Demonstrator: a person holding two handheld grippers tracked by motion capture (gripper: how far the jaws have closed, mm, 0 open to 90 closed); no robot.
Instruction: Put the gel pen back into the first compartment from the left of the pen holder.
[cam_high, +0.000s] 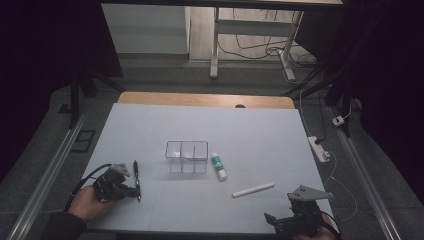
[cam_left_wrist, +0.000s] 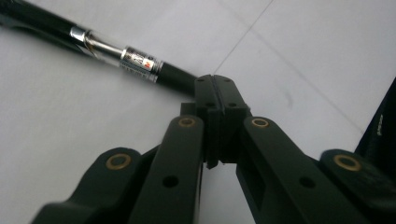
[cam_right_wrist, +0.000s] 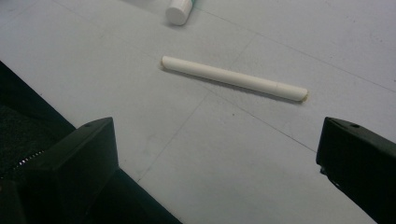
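High view. The left gripper rests at the near left of the table, its jaws together at the near end of a black pen. The pen's long axis runs away from the person, toward the far edge. A clear divided box stands mid-table, with a glue stick just beside its right wall and a white stick nearer the right gripper.

Left gripper view. The jaws meet with no gap showing; the pen lies directly ahead, its near end at or under the tips. Whether the tips pinch it cannot be told. The pen runs up and left from the claw, so the left hand is much the nearer.

Right gripper view. The jaws stand wide apart, holding nothing; the white stick lies crosswise ahead, apart from them.
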